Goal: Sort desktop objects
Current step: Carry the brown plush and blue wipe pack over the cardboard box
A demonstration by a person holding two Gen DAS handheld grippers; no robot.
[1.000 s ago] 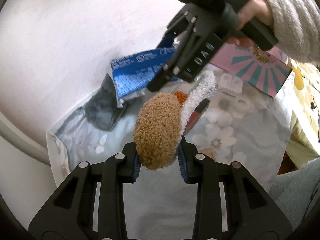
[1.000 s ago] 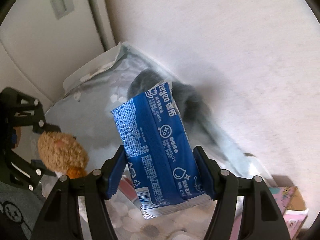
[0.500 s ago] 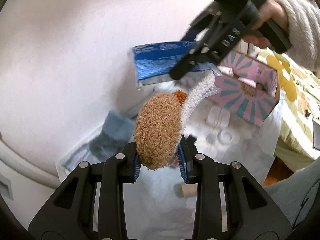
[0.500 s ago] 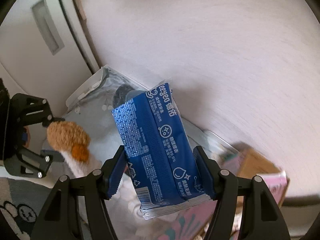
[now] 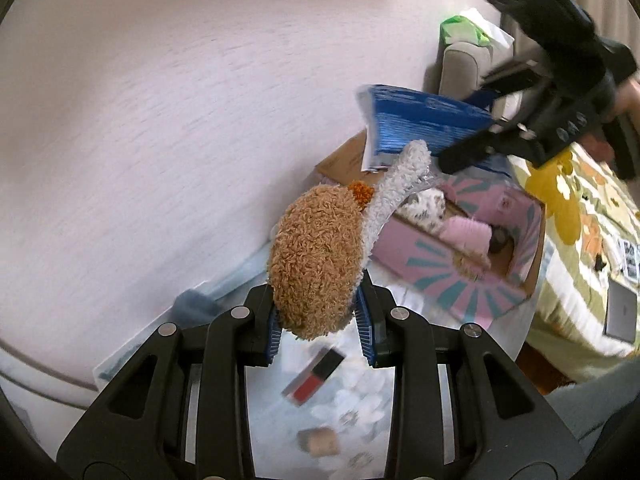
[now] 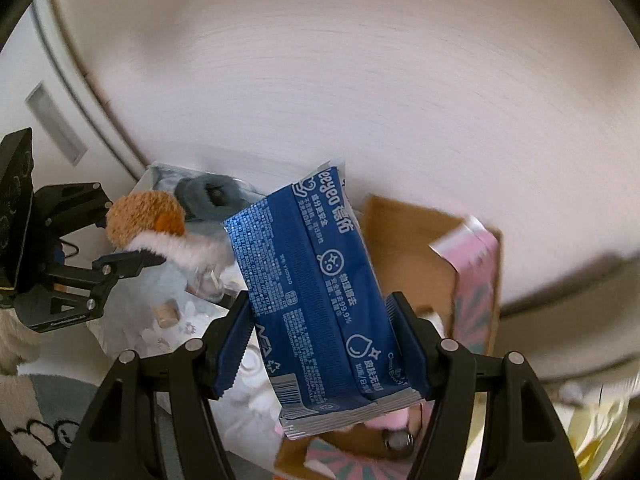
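Both hands loaded and mid-carry. L gripper (image 5: 320,330) jaws clamped on brown plush toy (image 5: 318,264), white fuzzy part of it sticking out past the jaws; R gripper (image 6: 320,344) jaws pressed on both sides of blue wipes pack (image 6: 320,296), pack tilted, lower end hanging below the pads. Change vs. 1 s ago: both loads have come up off the floral cloth (image 5: 360,400) and travelled toward the pink sunburst box (image 5: 460,276). Earlier the box sat at far edge of L view; now it fills the middle right, open top facing up, w/ pink fluffy item (image 5: 466,232) and other bits inside. In R view the box's brown inner flap (image 6: 404,240) now lies right behind the pack, and box interior shows beneath it. Judgement: pack is about over the opening, so drop-off looks near; plush is close behind but not yet over the box. Left on cloth: red/black small item (image 5: 314,376), cork-like piece (image 5: 318,442), grey fabric thing (image 6: 212,194) near wall. Frames blurred, so exact clearance above box rim not readable.
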